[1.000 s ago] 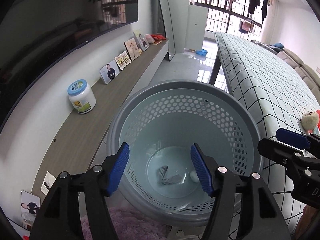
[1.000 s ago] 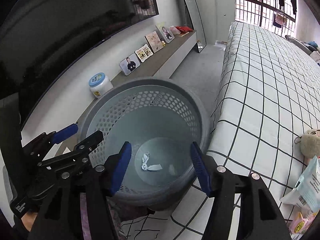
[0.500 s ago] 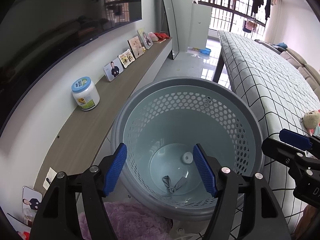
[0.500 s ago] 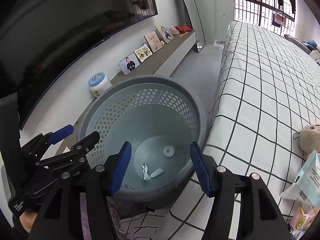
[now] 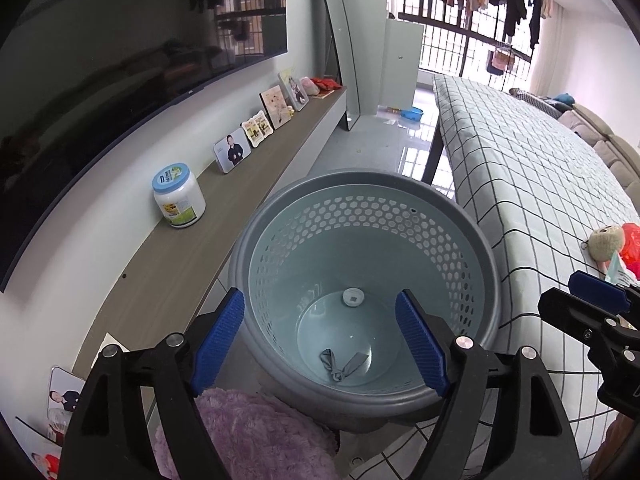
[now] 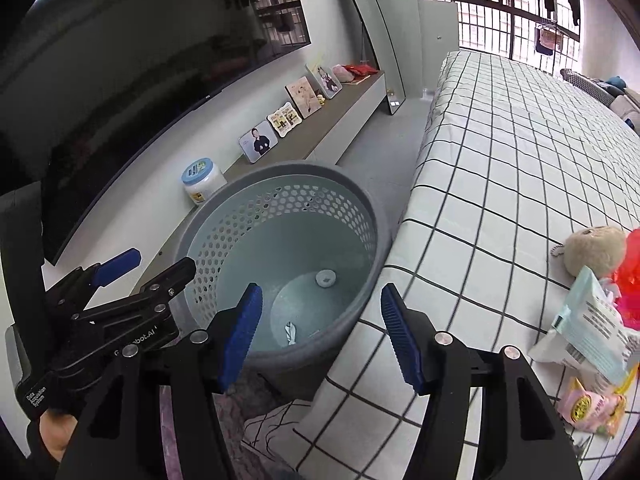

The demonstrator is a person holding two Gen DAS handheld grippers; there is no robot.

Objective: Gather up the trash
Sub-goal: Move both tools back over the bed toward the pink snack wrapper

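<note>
A grey perforated basket (image 5: 360, 178) (image 6: 280, 168) stands on the floor beside the bed. In its bottom lie a crumpled grey wrapper (image 5: 344, 364) (image 6: 289, 332) and a small white round cap (image 5: 352, 296) (image 6: 326, 279). My left gripper (image 5: 320, 338) hovers over the basket's near rim; its jaws are opening and nothing is between them. My right gripper (image 6: 320, 332) is open and empty above the gap between basket and bed. On the bed lie a white-and-teal packet (image 6: 592, 320), a pink snack packet (image 6: 592, 404) and a red bag (image 6: 632, 272).
The bed has a checked sheet (image 6: 500, 140), with a plush toy (image 6: 596, 248) next to the packets. A long low shelf (image 5: 248, 196) on the left holds a white jar (image 5: 178, 198) and photo frames. A purple fluffy cloth (image 5: 256, 436) lies under the left gripper.
Both grippers have drawn back and up from the basket, so it sits lower and smaller in the views. The left jaws have spread wider. More of the packets on the bed show on the right.
</note>
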